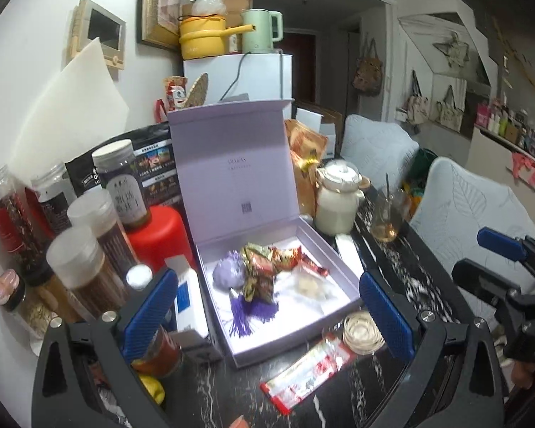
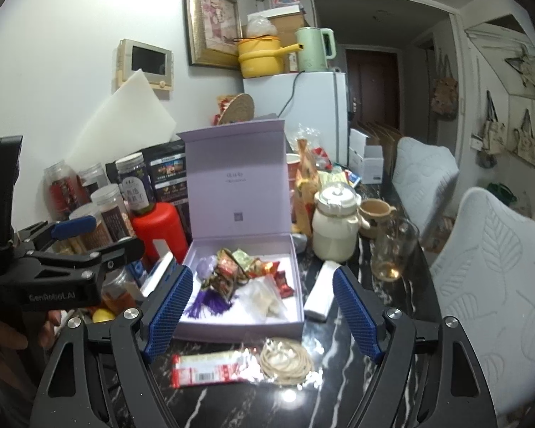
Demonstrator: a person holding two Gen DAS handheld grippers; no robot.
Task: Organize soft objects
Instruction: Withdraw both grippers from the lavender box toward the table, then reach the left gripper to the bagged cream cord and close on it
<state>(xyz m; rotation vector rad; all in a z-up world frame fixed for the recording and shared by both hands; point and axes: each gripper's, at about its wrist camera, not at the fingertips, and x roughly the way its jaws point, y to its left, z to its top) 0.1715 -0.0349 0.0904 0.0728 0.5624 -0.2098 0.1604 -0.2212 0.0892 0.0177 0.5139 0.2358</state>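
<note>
Hovering both tongs short of the open lilac cardboard gift box on the black marbled tabletop; left gripper released wide, empty; right gripper likewise spread, nothing between its blue pads. Soft items, a purple tasselled sachet and crinkled sweet wrappers, already lie inside the box. Outside, just before its near wall, lie a red-and-white flat packet, long axis crosswise, and a coil of beige cord; I judge the right gripper nearer both.

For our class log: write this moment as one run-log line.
left hand-held gripper: open | right hand-held gripper: open | box: lid up, holds sachets
</note>
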